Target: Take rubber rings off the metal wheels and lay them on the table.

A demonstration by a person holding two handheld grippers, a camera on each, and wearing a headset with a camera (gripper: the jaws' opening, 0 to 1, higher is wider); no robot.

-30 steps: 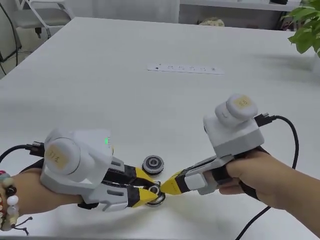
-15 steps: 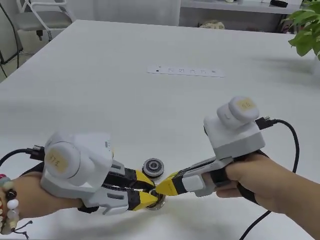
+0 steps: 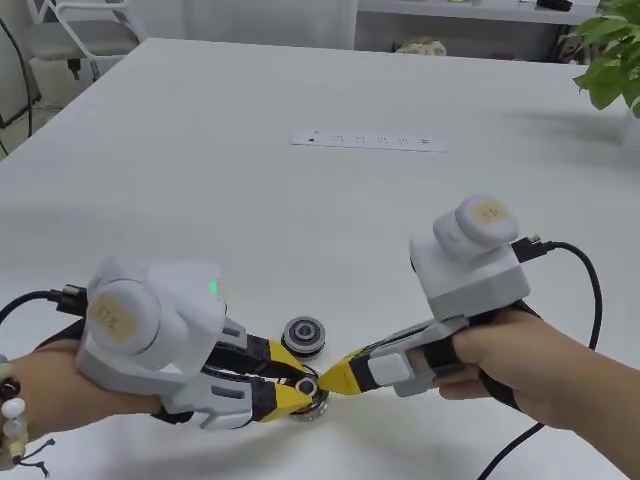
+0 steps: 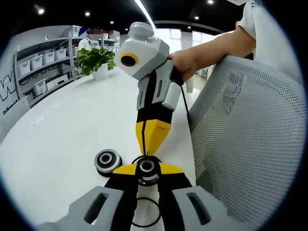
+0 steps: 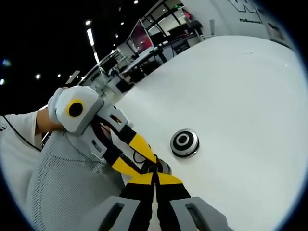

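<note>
White table (image 3: 250,200): bears everything.
Left gripper (image 3: 292,392): jaws clamp a metal wheel (image 4: 147,169), steadying it for stripping.
Right gripper (image 3: 340,378): jaws pressed together, apparently pinching that wheel's rubber ring (image 4: 144,157) to peel it; contact too small to confirm.
Second wheel (image 3: 303,335): just beside, waiting.
Loose ring (image 4: 146,225): on the table, partly hidden under the left jaws.

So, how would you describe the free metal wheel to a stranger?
On the white table, find the near edge where the left gripper and right gripper meet. The wheel lies flat beyond their tips, untouched; the other wheel is clamped in the left jaws.
</note>
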